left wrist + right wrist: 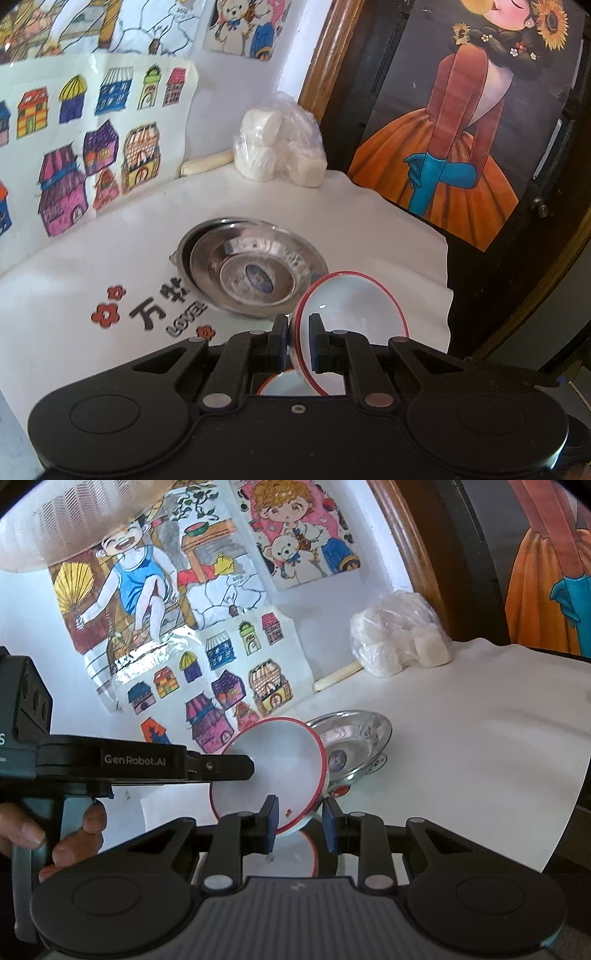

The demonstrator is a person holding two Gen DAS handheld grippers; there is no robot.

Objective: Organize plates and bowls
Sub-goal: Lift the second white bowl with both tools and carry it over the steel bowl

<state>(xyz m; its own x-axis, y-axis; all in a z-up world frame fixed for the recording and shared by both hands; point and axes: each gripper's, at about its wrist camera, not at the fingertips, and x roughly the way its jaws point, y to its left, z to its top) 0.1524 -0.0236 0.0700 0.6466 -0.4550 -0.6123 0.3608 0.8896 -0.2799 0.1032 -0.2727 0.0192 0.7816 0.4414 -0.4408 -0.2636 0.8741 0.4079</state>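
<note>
**Bowl** [354, 314]: white with a red rim, tipped up on edge with the hollow facing right in the left wrist view. It is off the cloth, just in front of the steel dishes and at their right.

**Left gripper** [299, 332]: its jaws are narrow and clamped on the bowl's rim, one pad inside the wall and one outside. In the right wrist view it reaches in from the left, with a hand [55, 834] on its grip.

**Right gripper** [301, 823]: its jaws stand a little apart, and the bowl's lower rim shows in the gap between them. I cannot tell whether the pads press on anything.

**Second bowl** [295, 856]: also white with a red rim, it lies below both grippers and is mostly hidden. I cannot tell whether it is held or resting.

**Steel dishes** [255, 266]: two shallow dishes, nested, on the cloth. There is a blue sticker in the centre of the upper one.

**Cloth** [110, 258]: white, printed with red flowers and black lettering, and it covers the table.

**Bag** [280, 147]: clear plastic with white lumps inside, in the far corner. A pale stick [208, 164] lies beside it.

**Drawings** [92, 140]: coloured houses and cartoon figures on the wall behind.

**Painting** [461, 129]: a figure in an orange skirt, at the right.
</note>
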